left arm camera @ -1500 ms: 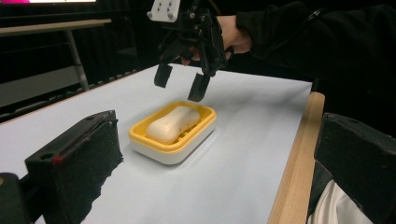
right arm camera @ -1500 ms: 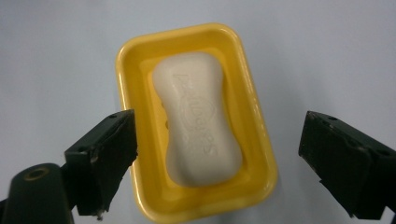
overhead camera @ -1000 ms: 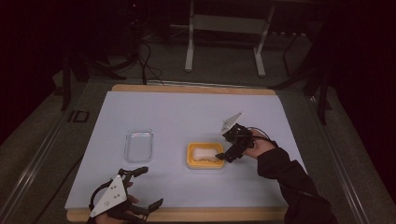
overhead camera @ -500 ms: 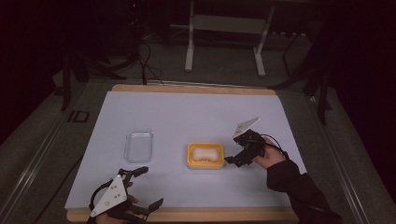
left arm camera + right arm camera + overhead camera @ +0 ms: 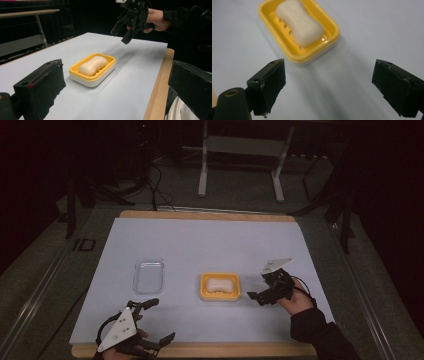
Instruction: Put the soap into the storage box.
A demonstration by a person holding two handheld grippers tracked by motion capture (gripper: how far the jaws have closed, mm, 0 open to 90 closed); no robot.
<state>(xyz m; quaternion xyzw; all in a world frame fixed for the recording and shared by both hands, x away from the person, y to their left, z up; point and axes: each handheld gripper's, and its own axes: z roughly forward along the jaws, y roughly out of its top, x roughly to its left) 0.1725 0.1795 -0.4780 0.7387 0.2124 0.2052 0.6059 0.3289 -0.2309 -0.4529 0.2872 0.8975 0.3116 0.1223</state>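
A white bar of soap (image 5: 219, 284) (image 5: 93, 65) (image 5: 299, 22) lies in a yellow soap dish (image 5: 203, 292) (image 5: 77, 72) (image 5: 329, 35) near the middle of the table. A clear plastic lid (image 5: 149, 275) lies flat to its left. My right gripper (image 5: 256, 296) (image 5: 329, 85) hovers just right of the dish, open, with nothing between its jaws. The same right gripper (image 5: 123, 31) hangs over the far side of the table in the left gripper view. My left gripper (image 5: 157, 320) (image 5: 112, 92) rests at the front left edge, open and empty, pointing toward the dish.
The white table sheet (image 5: 210, 245) sits on a wooden board whose edge (image 5: 200, 351) runs along the front. A metal stand (image 5: 240, 165) and cables lie on the dark floor behind the table.
My right gripper has drawn back from over the dish to the right and toward the front, with the soap left in the dish. The left gripper has stayed still.
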